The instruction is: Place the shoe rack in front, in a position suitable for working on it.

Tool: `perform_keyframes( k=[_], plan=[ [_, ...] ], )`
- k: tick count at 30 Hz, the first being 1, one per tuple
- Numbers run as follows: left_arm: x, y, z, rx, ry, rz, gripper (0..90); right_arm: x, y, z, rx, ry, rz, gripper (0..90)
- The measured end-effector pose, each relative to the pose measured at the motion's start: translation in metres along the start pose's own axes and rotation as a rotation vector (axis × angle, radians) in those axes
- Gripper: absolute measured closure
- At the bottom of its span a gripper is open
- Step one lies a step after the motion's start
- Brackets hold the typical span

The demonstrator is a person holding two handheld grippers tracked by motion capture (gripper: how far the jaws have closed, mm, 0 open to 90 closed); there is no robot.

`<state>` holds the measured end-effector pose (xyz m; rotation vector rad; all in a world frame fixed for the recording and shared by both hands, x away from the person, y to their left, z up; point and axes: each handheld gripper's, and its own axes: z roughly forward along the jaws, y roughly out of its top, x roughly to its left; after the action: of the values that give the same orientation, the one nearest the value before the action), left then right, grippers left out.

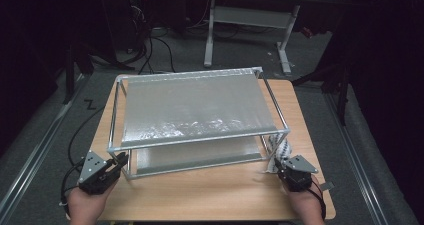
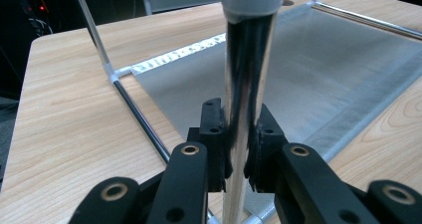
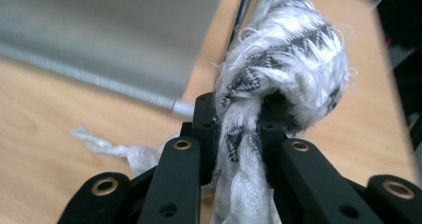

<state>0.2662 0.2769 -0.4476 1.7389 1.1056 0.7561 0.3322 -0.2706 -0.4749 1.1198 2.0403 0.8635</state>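
A two-tier metal rack (image 1: 199, 113) with silver mesh shelves stands on the wooden table (image 1: 210, 195). My left gripper (image 1: 120, 163) is shut on the rack's near-left upright post (image 2: 247, 79), which runs up between the black jaws. At the rack's near-right corner my right gripper (image 1: 278, 166) is shut on a bunched white cloth with black pattern (image 3: 283, 69). The cloth (image 1: 281, 149) rises in a lump above the jaws, right beside the rack's right front post (image 3: 254, 0).
A frayed white bit of the cloth (image 3: 107, 145) trails on the table left of my right gripper. The rack's lower shelf (image 2: 318, 69) lies just above the tabletop. Beyond the table are a desk frame (image 1: 250, 20) and cables (image 1: 150, 45) on the dark floor.
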Motion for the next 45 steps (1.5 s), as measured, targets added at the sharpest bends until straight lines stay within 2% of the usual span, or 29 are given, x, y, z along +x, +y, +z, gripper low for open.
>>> perform_keyframes(
  k=[6, 13, 24, 29, 35, 39, 45],
  plan=[
    [0.0, 0.0, 0.0, 0.002, 0.002, 0.001, 79.5, 0.005, -0.012, 0.017, 0.09, 0.018, -0.012, 77.4],
    [-0.001, 0.0, 0.0, 0.004, 0.004, 0.003, 79.7, 0.005, -0.011, 0.016, 0.084, 0.015, -0.013, 77.4],
    [-0.001, -0.001, 0.0, 0.003, 0.007, 0.007, 79.7, -0.005, 0.007, -0.004, -0.024, -0.011, -0.008, 77.4],
    [-0.001, -0.001, 0.001, 0.001, 0.006, 0.006, 79.7, -0.007, 0.022, -0.023, -0.111, -0.028, -0.012, 77.4],
    [-0.001, -0.002, 0.001, 0.001, 0.006, 0.006, 79.7, -0.012, 0.039, -0.047, -0.233, -0.041, 0.014, 77.4],
    [-0.001, -0.001, 0.001, 0.003, 0.005, 0.007, 79.7, -0.011, 0.043, -0.052, -0.25, -0.033, 0.022, 77.4],
    [-0.002, -0.002, 0.001, 0.003, 0.006, 0.011, 79.5, -0.01, 0.037, -0.044, -0.221, -0.026, 0.008, 77.5]
  ],
)
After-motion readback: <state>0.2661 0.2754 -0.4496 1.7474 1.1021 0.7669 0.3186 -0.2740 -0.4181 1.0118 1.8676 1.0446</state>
